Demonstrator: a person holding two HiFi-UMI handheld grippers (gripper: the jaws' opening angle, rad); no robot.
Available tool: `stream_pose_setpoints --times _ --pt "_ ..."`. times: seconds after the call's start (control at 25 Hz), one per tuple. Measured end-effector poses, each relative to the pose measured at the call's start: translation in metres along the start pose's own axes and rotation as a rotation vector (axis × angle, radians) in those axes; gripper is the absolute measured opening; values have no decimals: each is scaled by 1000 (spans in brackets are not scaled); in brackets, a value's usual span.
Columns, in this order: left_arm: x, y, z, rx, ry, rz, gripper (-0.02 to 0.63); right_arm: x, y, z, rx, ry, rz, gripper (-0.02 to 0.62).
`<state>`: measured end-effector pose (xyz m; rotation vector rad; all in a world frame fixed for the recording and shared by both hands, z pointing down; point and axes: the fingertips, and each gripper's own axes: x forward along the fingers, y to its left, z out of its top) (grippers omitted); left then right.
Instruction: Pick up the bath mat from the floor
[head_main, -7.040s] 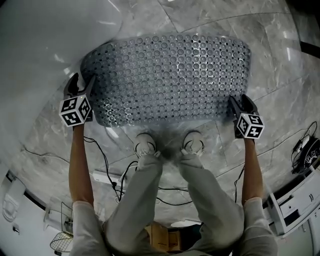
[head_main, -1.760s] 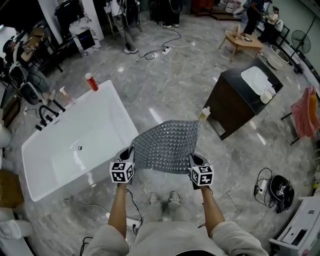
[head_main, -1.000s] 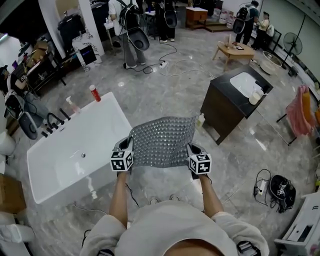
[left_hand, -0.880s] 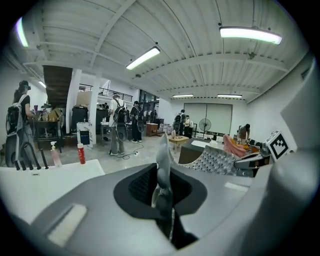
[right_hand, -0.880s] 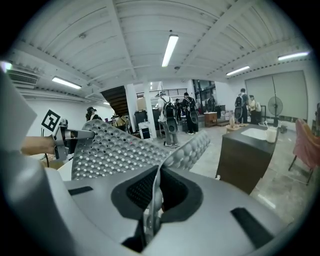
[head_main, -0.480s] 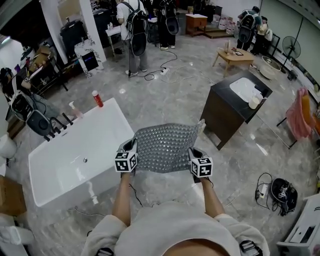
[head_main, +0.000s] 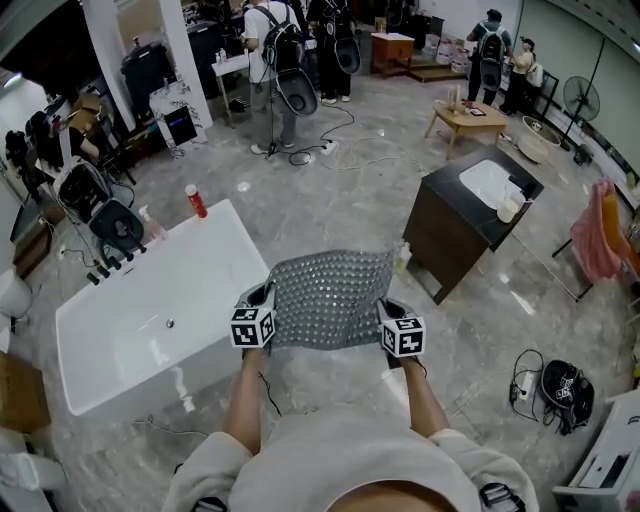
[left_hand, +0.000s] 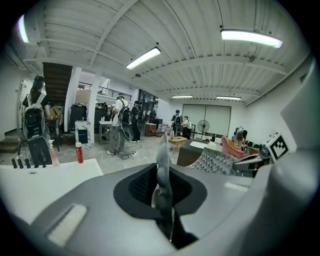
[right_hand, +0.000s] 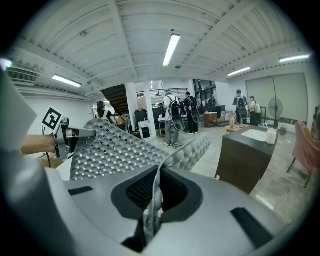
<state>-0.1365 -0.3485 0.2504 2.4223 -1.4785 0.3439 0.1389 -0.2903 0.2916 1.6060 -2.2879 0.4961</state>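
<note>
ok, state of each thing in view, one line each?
bath mat: off the floor, stretched between both grippers.
left gripper: shut on the mat's left edge.
right gripper: shut on the mat's right edge.
bathtub: no water visible.
red bottle: upright at the bathtub's far corner.

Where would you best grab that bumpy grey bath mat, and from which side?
By its thin near corners, one from each side, as the left hand-held gripper and right hand-held gripper do. The bath mat is a thin, flexible sheet, so two spread pinches probably keep it open.
</note>
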Motion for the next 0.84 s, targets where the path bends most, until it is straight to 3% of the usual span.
stream_pose_setpoints --times 0.84 --pt "-1 1 6 -3 -8 -7 25 -1 -2 6 -23 8 -12 20"
